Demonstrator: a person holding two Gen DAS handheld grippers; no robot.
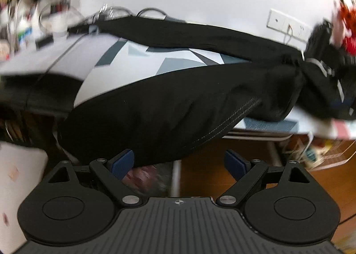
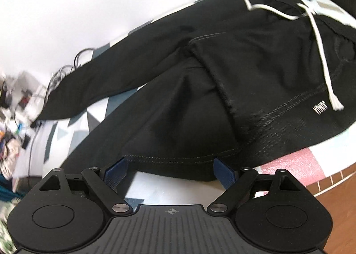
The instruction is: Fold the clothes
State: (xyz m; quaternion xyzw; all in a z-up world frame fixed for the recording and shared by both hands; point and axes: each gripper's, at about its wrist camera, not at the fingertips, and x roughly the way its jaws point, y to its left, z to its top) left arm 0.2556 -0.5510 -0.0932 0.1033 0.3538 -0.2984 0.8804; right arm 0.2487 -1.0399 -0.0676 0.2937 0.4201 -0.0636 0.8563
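Right wrist view, black twill trousers (image 2: 222, 89), white corded drawstring (image 2: 320, 51)

left hand-held gripper (image 1: 179, 163): jaws standing wide, gripping nothing, tilting downward | right hand-held gripper (image 2: 170, 172): jaws standing wide, gripping nothing, tilting downward

The far end of the black cotton trousers (image 1: 329, 80) smears into blur. Cluttered shelf items (image 1: 33, 9) at the left are unreadably blurred.

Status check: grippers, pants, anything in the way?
Left gripper open, empty. Right gripper open, empty. Black pants spread on table, unfolded. Nothing blocking.
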